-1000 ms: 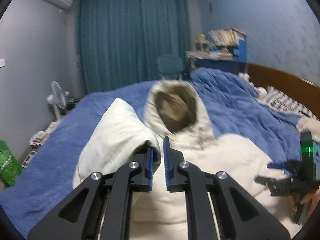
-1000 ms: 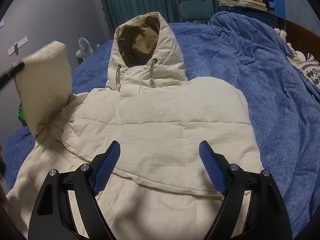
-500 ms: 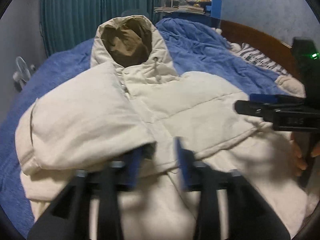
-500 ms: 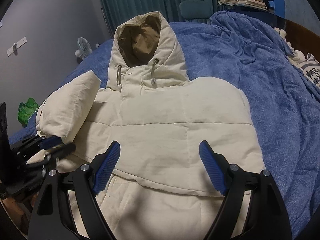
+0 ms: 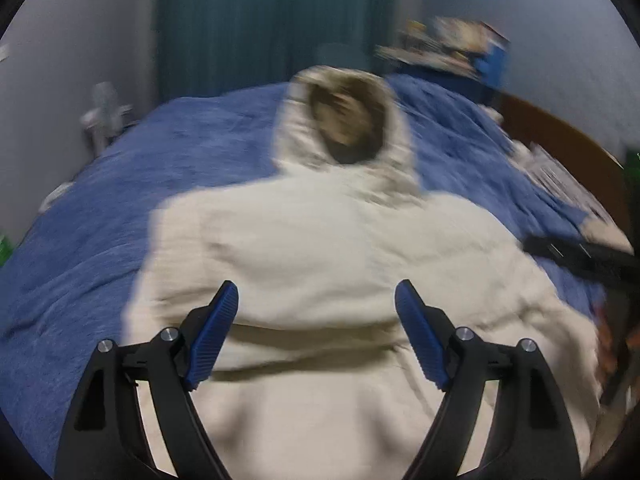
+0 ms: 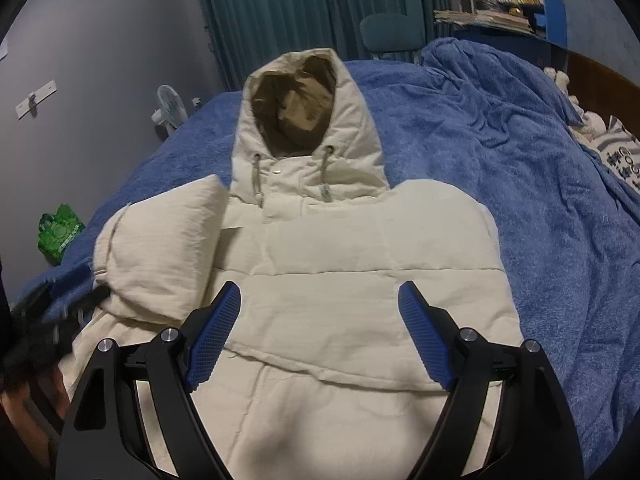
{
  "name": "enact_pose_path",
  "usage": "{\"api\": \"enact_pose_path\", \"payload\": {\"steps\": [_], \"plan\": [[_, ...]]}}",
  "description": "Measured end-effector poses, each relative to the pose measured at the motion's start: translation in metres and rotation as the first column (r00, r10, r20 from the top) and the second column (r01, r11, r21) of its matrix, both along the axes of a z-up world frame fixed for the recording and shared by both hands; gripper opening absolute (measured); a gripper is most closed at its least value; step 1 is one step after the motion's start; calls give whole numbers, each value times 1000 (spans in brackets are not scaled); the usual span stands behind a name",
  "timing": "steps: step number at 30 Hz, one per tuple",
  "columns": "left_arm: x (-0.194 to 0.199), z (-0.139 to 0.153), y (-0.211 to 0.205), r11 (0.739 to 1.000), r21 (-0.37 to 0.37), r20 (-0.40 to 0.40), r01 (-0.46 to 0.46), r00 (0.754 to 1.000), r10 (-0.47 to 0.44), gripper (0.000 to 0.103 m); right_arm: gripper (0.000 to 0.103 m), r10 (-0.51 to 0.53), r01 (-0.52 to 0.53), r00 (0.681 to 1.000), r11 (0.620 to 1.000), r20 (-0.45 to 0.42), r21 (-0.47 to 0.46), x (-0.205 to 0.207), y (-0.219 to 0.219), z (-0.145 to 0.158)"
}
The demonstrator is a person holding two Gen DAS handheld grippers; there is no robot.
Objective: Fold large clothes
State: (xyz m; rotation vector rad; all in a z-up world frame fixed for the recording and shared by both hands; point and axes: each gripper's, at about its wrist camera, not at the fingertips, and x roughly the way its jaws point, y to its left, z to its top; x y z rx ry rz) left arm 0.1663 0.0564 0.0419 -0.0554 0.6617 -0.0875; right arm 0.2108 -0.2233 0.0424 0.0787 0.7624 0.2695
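Cream hooded jacket (image 6: 352,280) flat on the blue bed (image 6: 540,200) beneath both tongs, left tongs (image 5: 316,320) opening, empty, right tongs (image 6: 320,320) spread wide, empty.

The cream quilted cloth hooded jacket (image 6: 360,280) looks matt and softly puffy. The blue bed blanket (image 6: 540,200) is fuzzy, terry-like cloth. The far brown wooden headboard (image 6: 600,76) appears smooth.

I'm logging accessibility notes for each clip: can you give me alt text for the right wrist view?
A cream hooded jacket lies face up on a blue blanket, its hood pointing away and one sleeve folded in across the chest. The right tool hovers over it, open and empty, with teal curtains behind.
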Motion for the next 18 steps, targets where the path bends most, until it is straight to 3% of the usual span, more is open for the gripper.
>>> {"api": "enact_pose_path", "payload": {"steps": [4,8,13,18], "plan": [[4,2,58,969,-6,12,-245,969,245,78,78,82,-79,996,994,41,-70,-16,35,6],[9,-11,104,908,-53,-16,-416,909,415,78,78,186,-178,981,977,55,-119,-23,82,4],[16,-33,139,850,-134,-122,-509,860,496,78,78,286,-273,956,950,67,-149,-21,145,-4],[14,-48,159,827,-146,-178,-543,837,518,78,78,389,-366,920,900,57,-236,-14,205,-30]]}}
